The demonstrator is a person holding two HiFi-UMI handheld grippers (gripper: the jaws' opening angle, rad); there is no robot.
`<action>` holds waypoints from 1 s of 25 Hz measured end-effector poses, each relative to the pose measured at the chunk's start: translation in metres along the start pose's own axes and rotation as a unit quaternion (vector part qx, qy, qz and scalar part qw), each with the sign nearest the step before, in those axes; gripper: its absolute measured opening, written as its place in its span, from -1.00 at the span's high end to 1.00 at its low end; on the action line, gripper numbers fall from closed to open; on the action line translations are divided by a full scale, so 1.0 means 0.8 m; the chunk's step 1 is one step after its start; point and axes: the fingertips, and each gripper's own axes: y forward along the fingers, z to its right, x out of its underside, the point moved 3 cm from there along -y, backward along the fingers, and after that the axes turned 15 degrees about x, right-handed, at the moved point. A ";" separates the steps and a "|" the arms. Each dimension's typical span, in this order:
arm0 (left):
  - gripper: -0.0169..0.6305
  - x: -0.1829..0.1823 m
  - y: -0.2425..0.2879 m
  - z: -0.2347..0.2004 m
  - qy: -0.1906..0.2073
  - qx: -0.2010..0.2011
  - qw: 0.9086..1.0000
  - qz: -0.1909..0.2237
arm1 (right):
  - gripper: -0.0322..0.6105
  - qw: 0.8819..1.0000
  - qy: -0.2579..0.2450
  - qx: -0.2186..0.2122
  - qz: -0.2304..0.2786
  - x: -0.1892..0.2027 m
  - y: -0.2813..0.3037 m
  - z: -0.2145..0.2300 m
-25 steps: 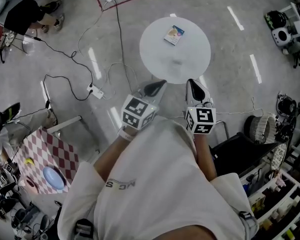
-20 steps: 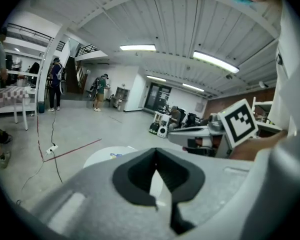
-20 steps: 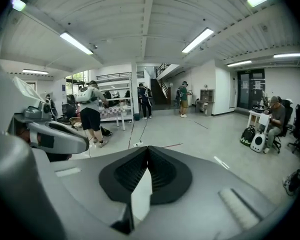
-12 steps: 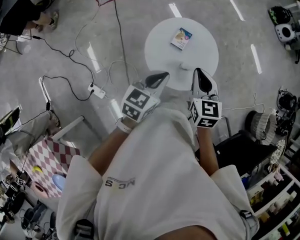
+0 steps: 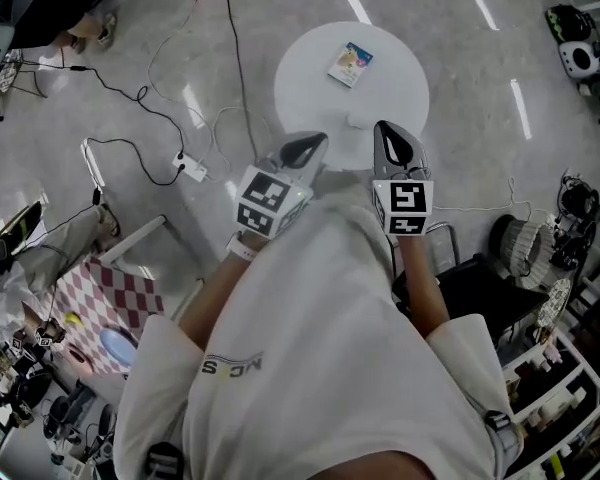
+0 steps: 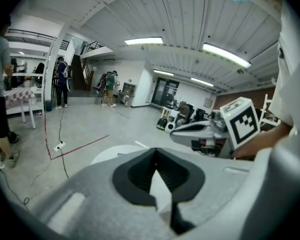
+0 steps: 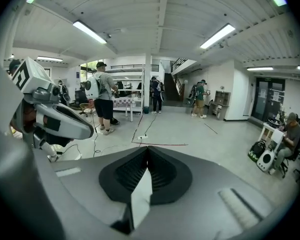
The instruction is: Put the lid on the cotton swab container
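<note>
On the round white table [image 5: 310,88] lies the cotton swab container [image 5: 349,64], a small flat box with a printed top, towards the far side. A faint pale lid [image 5: 356,121] rests near the table's front edge. My left gripper [image 5: 305,151] and right gripper [image 5: 398,144] hover side by side over that front edge, both shut with nothing in them. In the left gripper view the left gripper's [image 6: 155,153] jaws meet, with the right gripper [image 6: 197,132] beside them. The right gripper view shows the right gripper [image 7: 147,150] closed too.
Cables and a power strip [image 5: 191,171] trail across the floor left of the table. A checkered table [image 5: 110,303] stands at lower left, a dark chair [image 5: 480,293] and shelves [image 5: 560,408] at right. Several people [image 7: 101,96] stand further off.
The head view has shifted a little, so the table sits slightly higher and further left. Both grippers stay shut at the table's near edge, side by side.
</note>
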 end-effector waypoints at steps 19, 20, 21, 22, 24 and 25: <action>0.95 0.046 0.040 0.008 -0.029 -0.092 0.995 -0.005 | 0.90 0.987 -0.065 -0.135 -0.057 0.124 0.086 -0.006; 0.95 0.047 0.042 0.006 -0.028 -0.093 0.995 -0.007 | 0.90 0.986 -0.066 -0.136 -0.063 0.130 0.096 -0.006; 0.95 0.048 0.043 0.004 -0.029 -0.095 0.995 -0.008 | 0.90 0.986 -0.066 -0.136 -0.068 0.136 0.104 -0.008; 0.95 0.051 0.042 0.001 -0.030 -0.098 0.995 -0.009 | 0.90 0.986 -0.066 -0.136 -0.073 0.142 0.110 -0.010; 0.95 0.054 0.039 -0.002 -0.034 -0.101 0.994 -0.011 | 0.90 0.985 -0.070 -0.136 -0.082 0.153 0.119 -0.016; 0.95 0.053 0.039 -0.003 -0.036 -0.102 0.994 -0.012 | 0.90 0.984 -0.073 -0.137 -0.086 0.159 0.124 -0.019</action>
